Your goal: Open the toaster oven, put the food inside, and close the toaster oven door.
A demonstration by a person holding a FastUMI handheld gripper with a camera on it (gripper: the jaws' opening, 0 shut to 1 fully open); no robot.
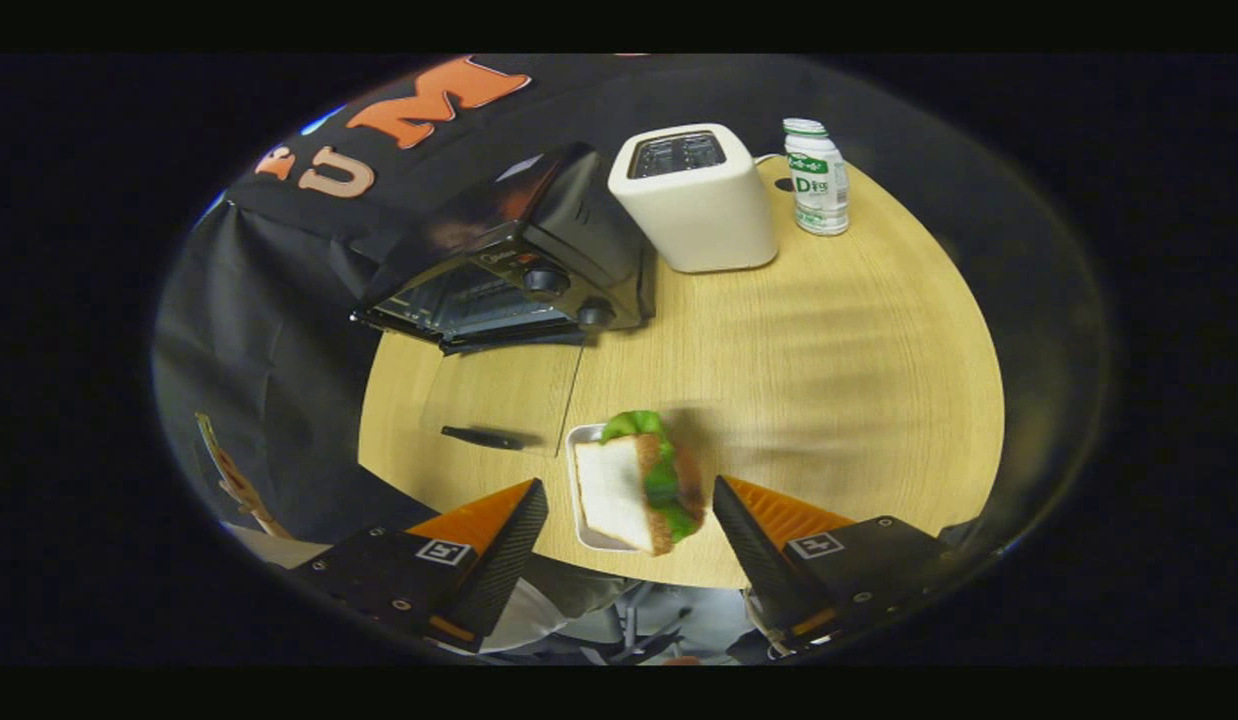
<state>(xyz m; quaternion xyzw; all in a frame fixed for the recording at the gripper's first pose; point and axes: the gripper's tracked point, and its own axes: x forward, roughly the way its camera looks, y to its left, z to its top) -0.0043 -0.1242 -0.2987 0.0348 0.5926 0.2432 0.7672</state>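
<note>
The gripper (629,510) hangs above the near edge of a round wooden bench (829,360), its fingers spread wide and grasping nothing. Between the two fingers, and lower down on the bench, lies a sandwich (639,485): a wedge of white bread with a brown crust along its cut side and bright green lettuce bulging out at the top and along the right. It rests on a small pale tray (582,445) with rounded corners, of which the upper left corner and left rim show. Neither finger touches the sandwich.

At about 11 o'clock from the sandwich, farther across the bench, stands the black toaster oven (539,250). Its glass door (504,390) is folded down flat onto the bench, with a dark handle (482,437) along the free edge, just left of the tray. The open cavity shows a wire rack (469,305), and two round knobs (546,281) sit on the panel to its right.

At 12 o'clock from the sandwich, just beside the oven's right side, stands a white pop-up toaster (694,200) with two dark slots on top. At 1 o'clock, near the far rim, a small white bottle (817,178) with a green label stands upright.
</note>
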